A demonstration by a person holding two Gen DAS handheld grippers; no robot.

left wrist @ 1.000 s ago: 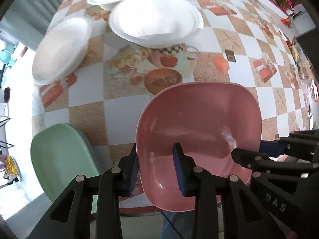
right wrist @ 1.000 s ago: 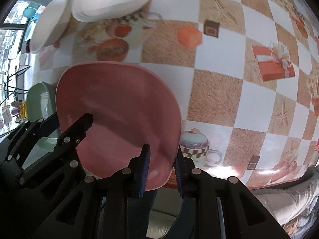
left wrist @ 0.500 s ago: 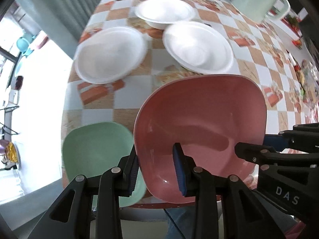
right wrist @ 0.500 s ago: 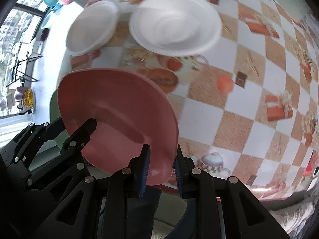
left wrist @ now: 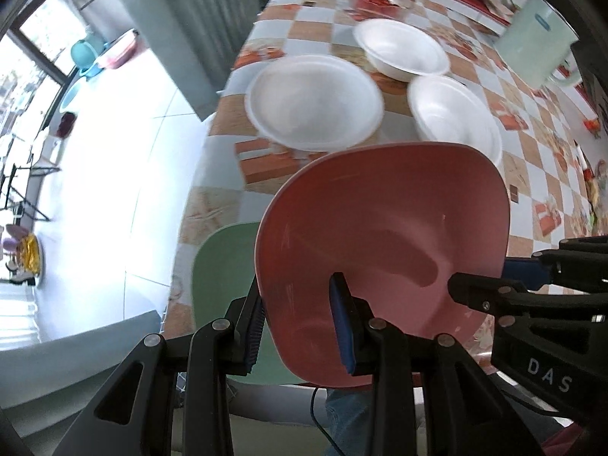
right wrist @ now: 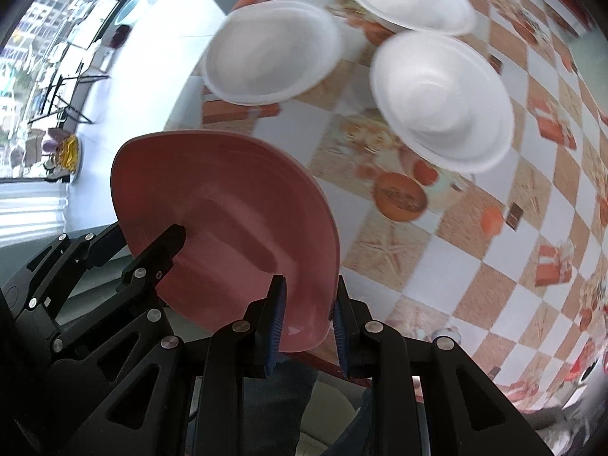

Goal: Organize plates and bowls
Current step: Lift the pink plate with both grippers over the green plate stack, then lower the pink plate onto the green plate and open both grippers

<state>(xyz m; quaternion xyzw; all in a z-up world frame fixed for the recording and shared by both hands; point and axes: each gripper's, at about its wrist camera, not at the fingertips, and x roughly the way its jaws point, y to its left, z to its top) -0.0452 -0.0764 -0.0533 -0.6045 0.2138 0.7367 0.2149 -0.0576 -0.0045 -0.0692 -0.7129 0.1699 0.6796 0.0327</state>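
Pink plate [left wrist: 383, 235] aloft over counter [left wrist: 532, 174] edge, both grippers [left wrist: 298, 326] [right wrist: 307, 321] clamped on its near rim. Best kept level, then lowered squarely onto green plate [left wrist: 224, 266].

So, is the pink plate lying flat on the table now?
No, the pink plate is lifted and tilted above the table, with its rim clamped by the left gripper and the right gripper.

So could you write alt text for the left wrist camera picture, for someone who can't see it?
Two black handheld grippers, the left gripper and the right gripper, clamp a pink squarish plastic plate lifted above a checkered tablecloth. A pale green plate lies beneath it; three white foam bowls sit farther back.
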